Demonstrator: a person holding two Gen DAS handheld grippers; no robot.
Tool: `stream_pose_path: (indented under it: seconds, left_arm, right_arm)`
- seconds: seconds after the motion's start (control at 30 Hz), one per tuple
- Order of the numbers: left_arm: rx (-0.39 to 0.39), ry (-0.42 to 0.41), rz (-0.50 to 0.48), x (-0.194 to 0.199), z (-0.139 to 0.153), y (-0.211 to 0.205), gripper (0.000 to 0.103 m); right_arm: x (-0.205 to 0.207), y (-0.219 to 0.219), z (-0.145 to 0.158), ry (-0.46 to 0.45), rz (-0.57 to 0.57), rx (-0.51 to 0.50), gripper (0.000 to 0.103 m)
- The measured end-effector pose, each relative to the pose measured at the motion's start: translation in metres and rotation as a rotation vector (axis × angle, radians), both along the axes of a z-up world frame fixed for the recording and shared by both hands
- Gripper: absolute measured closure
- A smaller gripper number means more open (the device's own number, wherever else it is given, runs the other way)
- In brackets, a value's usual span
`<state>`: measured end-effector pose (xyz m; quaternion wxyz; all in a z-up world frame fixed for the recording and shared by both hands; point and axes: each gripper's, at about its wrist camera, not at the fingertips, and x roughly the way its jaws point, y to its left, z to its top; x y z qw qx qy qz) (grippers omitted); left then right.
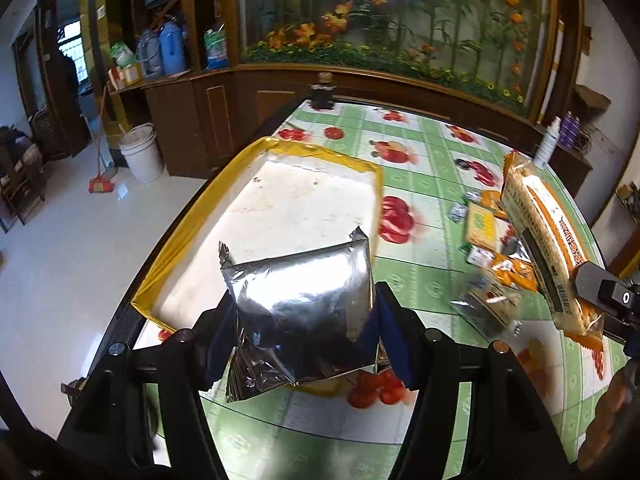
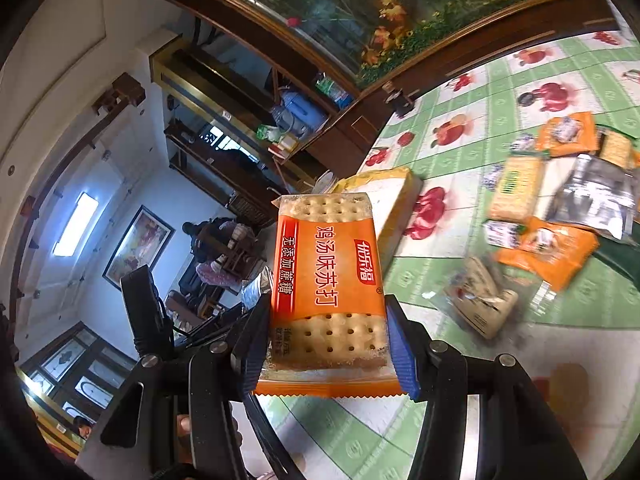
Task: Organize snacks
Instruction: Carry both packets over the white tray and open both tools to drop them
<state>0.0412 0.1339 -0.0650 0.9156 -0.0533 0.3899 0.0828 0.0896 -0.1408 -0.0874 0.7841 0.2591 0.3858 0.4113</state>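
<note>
Both hands are mid-carry: a silver foil pouch (image 1: 300, 312) is clamped between the jaws of the left gripper (image 1: 306, 336), held over the near end of the yellow-rimmed tray (image 1: 208, 208) at the worktop's left edge, and an orange cracker pack (image 2: 328, 280) is clamped in the right gripper (image 2: 326, 344), lifted clear of the worktop (image 1: 432, 184). The remaining snacks (image 2: 552, 216) are left scattered toward the right edge. Next, judged: each pack is to be lowered flat into the empty tray and released, one beside the other.

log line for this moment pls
left gripper: shut on silver pouch | right gripper: shut on cracker pack | tray: bare
</note>
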Motion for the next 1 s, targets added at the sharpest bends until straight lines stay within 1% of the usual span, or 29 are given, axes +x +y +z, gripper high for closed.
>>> stream_pose_path:
  seconds: [0.17,0.27,0.4,0.53,0.77,1.0]
  left_arm:
    - [-0.043,0.032,0.044,0.02,-0.014,0.028,0.04]
    - [-0.062,0.051,0.063,0.03,-0.024,0.04,0.04]
    - [-0.068,0.08,0.081,0.038,-0.038,0.052,0.04]
    - [-0.077,0.102,0.097,0.04,-0.049,0.064,0.039]
    - [-0.066,0.118,0.123,0.044,-0.056,0.073,0.039]
    - [-0.067,0.139,0.133,0.048,-0.067,0.078,0.039]
  right_arm:
    - [0.031,0.053,-0.004,0.014,0.029,-0.022,0.049]
    - [0.047,0.086,-0.009,0.025,0.051,-0.062,0.049]
    - [0.064,0.128,-0.019,0.034,0.074,-0.109,0.049]
    - [0.083,0.161,-0.032,0.033,0.083,-0.165,0.049]
    - [0.103,0.194,-0.054,0.057,0.104,-0.256,0.049]
    - [0.106,0.212,-0.058,-0.009,0.106,-0.349,0.049]
